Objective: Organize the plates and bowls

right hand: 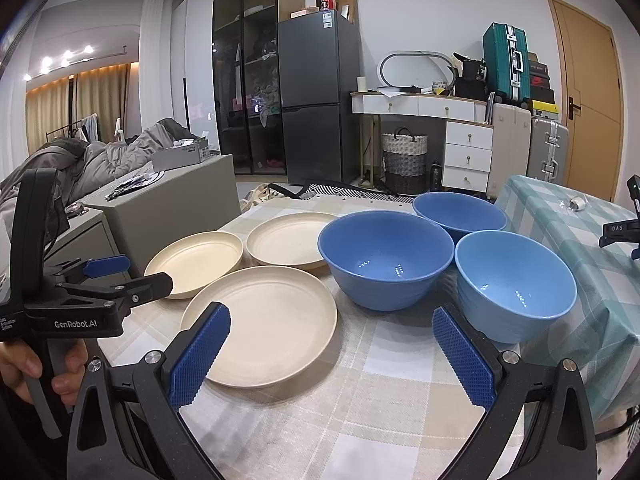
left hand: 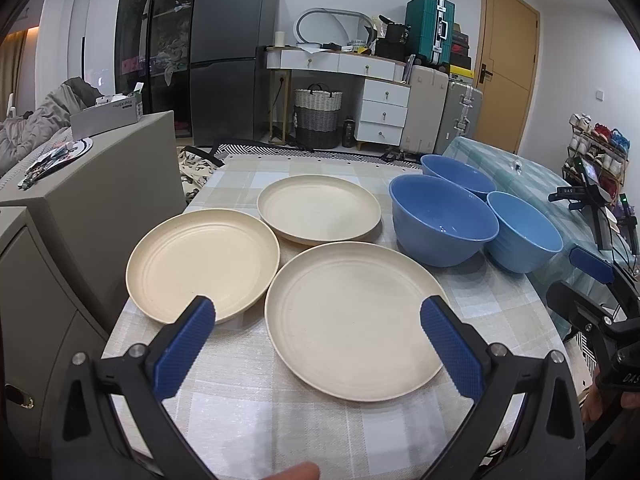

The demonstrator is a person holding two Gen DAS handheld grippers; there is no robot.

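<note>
Both grippers, left gripper (left hand: pixel 318 312) and right gripper (right hand: pixel 330 322), had fingers spread, holding nothing; a shallow pinch on the nearest plate (left hand: pixel 356 320), lower centre, risked slipping.

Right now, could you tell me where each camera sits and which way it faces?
Left wrist: on the left gripper, facing forward over the near cream plate; its open jaws show, and the right gripper at the right edge.
Right wrist: on the right gripper, facing forward between the plates and the light blue bowl; its open jaws show, plus the left gripper and the hand holding it.
Shared: three plates, three bowls, the checked tablecloth, fridge, door.
</note>
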